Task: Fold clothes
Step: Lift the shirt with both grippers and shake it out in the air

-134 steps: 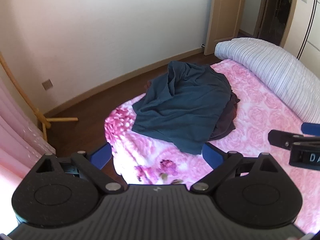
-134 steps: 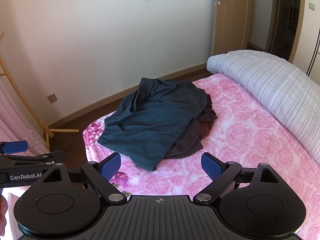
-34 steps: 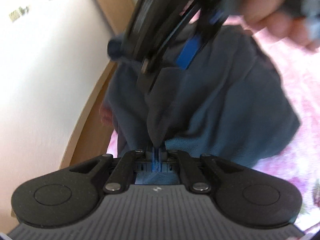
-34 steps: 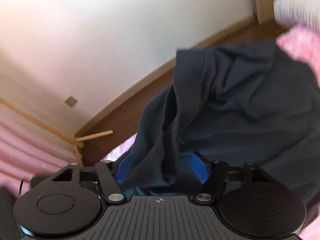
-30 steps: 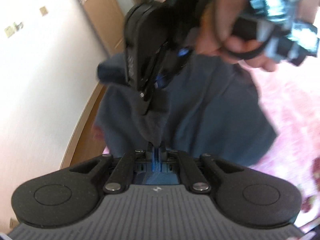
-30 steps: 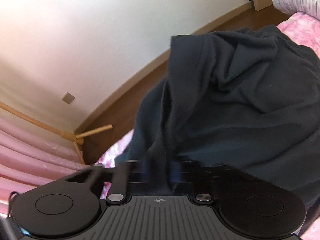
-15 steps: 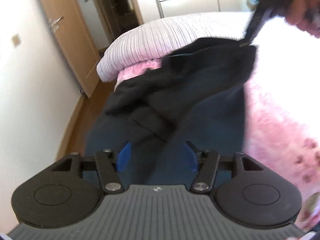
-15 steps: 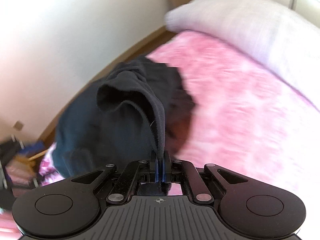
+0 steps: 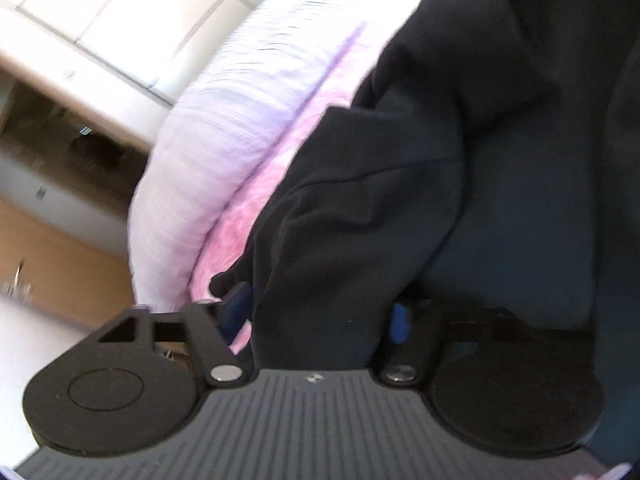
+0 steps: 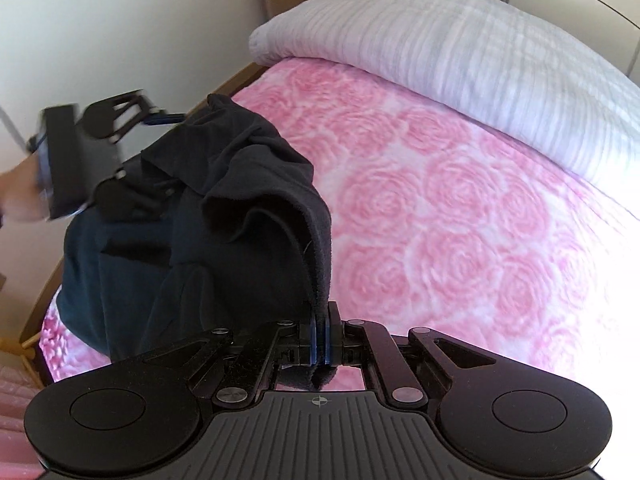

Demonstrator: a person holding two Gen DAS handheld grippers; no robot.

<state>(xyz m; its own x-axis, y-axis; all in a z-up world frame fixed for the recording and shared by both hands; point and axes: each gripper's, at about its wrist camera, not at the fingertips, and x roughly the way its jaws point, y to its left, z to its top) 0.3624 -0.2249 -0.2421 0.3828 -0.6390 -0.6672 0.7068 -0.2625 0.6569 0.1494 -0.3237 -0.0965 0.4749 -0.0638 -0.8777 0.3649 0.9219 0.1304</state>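
A dark navy garment (image 10: pixel 192 232) hangs lifted over the left part of the pink rose bedspread (image 10: pixel 440 200). My right gripper (image 10: pixel 320 334) is shut on an edge of the garment, which rises from its blue pads. My left gripper (image 9: pixel 320 316) is open, its blue pads apart with a fold of the garment (image 9: pixel 380 200) lying between them. The left gripper also shows in the right wrist view (image 10: pixel 160 120) at the garment's far left edge, held by a hand. Any clothes underneath are hidden.
A white ribbed duvet roll (image 10: pixel 460 52) lies along the far side of the bed; it shows in the left wrist view (image 9: pixel 224 128) too. A white wall (image 10: pixel 120 32) and wooden floor strip (image 10: pixel 236 80) lie beyond the bed's left edge.
The right gripper has shut on the garment and pulled it up and rightward across the bed. The left gripper let go, opened, and now has a garment fold between its open fingers.
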